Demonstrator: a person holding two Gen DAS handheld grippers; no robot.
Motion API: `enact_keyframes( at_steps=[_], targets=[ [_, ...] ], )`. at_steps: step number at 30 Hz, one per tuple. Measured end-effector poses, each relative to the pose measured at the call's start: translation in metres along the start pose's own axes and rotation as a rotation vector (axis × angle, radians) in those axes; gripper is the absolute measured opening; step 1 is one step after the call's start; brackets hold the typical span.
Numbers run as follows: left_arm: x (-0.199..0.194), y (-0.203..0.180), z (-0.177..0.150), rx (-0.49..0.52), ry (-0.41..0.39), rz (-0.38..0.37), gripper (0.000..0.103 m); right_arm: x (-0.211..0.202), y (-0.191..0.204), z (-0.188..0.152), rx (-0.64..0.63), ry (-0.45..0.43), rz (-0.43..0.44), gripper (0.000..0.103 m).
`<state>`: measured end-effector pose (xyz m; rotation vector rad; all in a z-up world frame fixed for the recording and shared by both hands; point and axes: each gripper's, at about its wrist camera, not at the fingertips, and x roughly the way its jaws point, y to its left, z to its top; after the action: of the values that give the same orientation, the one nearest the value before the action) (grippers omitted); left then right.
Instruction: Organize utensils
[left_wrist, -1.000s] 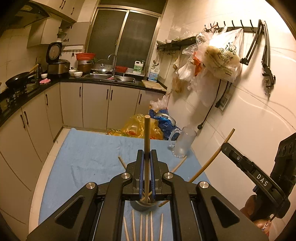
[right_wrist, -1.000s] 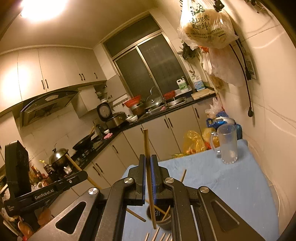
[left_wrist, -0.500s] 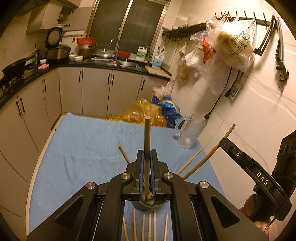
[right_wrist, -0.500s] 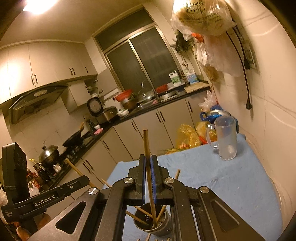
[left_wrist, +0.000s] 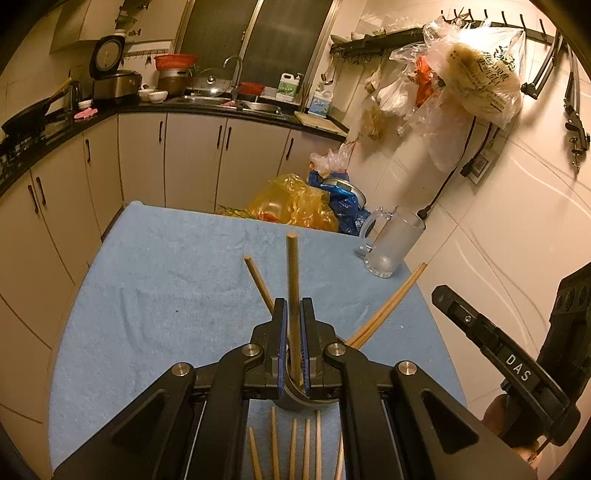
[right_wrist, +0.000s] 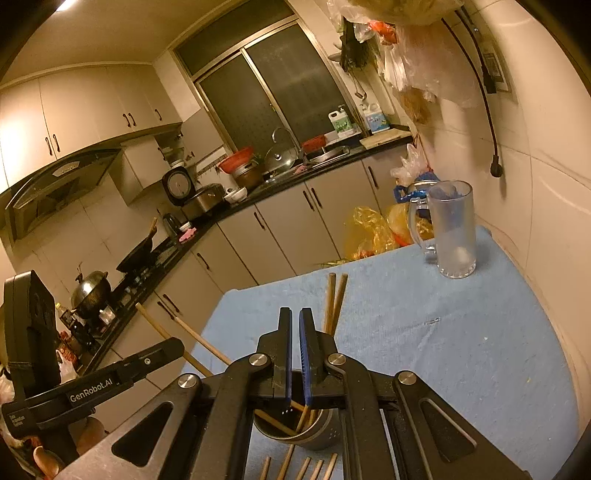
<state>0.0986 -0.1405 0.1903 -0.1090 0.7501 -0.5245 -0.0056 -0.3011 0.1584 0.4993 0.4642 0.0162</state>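
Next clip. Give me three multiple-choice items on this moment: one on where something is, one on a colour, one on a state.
1. Where does the glass mug stand? A on the cloth by the wall; B in the sink; C on the stove.
2. The cloth's colour? A red; B blue; C green.
3. The left gripper is: A wide open; B shut on a chopstick; C out of view.

A: it stands at the cloth's far corner by the wall. B: plainly blue. B: its jaws clamp an upright chopstick.

A plain light-blue cloth (left_wrist: 155, 288) covers the table. The chopsticks (left_wrist: 293, 280) are tan wood, the holder (right_wrist: 317, 430) grey metal, the mug (right_wrist: 452, 229) frosted clear, the gripper pads (right_wrist: 303, 354) blue on black.
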Motion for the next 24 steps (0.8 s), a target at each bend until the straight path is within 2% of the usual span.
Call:
enact_keyframes(
  at_steps=[5,11,13,15,19,24],
  targets=[
    [-0.007,-0.002,-0.001,0.003,-0.014,-0.006,0.008,-0.007,-0.001,0.002,0.013,-0.02,0.01,0.006],
    [-0.025,0.008,-0.011,-0.011,-0.024,-0.01,0.009,-0.021,-0.012,-0.013,0.04,0.011,0.023,0.006],
    [-0.03,0.011,-0.019,-0.009,-0.026,-0.003,0.018,-0.024,-0.017,-0.024,0.055,0.038,0.024,0.006],
    [-0.035,0.017,-0.032,-0.008,-0.025,0.008,0.021,-0.026,-0.022,-0.035,0.069,0.065,0.027,0.006],
    [-0.034,0.031,-0.068,-0.017,0.029,0.021,0.021,-0.022,-0.034,-0.072,0.09,0.161,0.026,0.006],
    [-0.009,0.048,-0.124,-0.049,0.161,0.027,0.021,-0.012,-0.05,-0.121,0.13,0.29,0.007,0.006]
  ],
)
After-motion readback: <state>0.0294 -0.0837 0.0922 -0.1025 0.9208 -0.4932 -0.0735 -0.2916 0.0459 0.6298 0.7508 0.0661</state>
